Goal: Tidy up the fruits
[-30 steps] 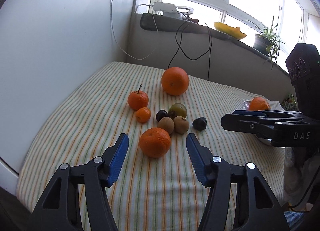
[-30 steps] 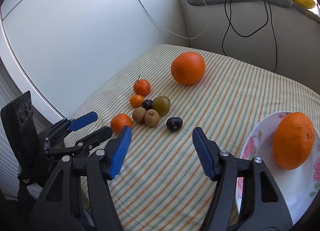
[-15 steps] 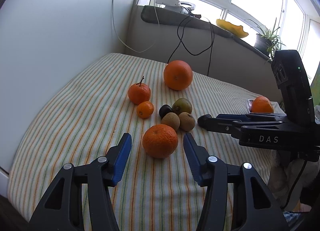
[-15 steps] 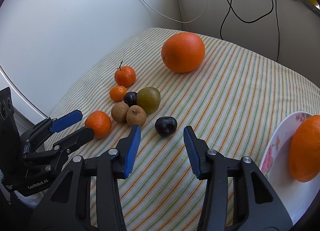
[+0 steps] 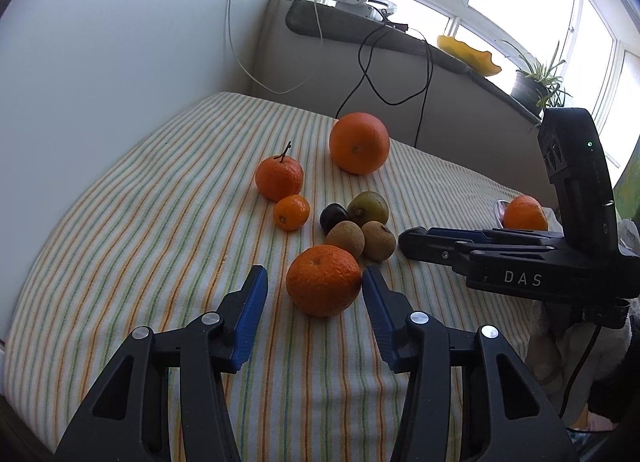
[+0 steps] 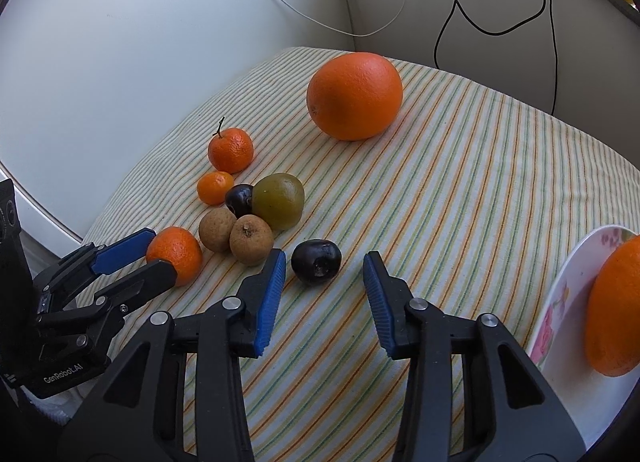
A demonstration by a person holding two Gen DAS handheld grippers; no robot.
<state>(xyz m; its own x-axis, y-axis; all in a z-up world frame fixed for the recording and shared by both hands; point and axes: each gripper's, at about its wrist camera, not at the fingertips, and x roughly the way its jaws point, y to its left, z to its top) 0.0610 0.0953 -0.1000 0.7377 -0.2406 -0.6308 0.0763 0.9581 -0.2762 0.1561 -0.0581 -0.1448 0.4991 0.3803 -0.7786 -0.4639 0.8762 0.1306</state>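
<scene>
On the striped cloth, a mandarin sits between the blue pads of my left gripper. Its jaws are closing; the right pad is almost at the peel and a gap shows on the left. My right gripper straddles a dark plum with its jaws closing and a gap on both sides. In the left wrist view my right gripper is seen side-on and hides that plum. A flowered plate at the right holds an orange.
A big orange, a stemmed tangerine, a small mandarin, a second dark plum, a green fruit and two brown kiwis lie clustered beyond the grippers. A wall stands left; cables hang from a sill behind.
Both pairs of jaws have narrowed. The left gripper has edged forward around the mandarin. The right gripper has dropped and moved forward until the dark plum lies between its fingers.
</scene>
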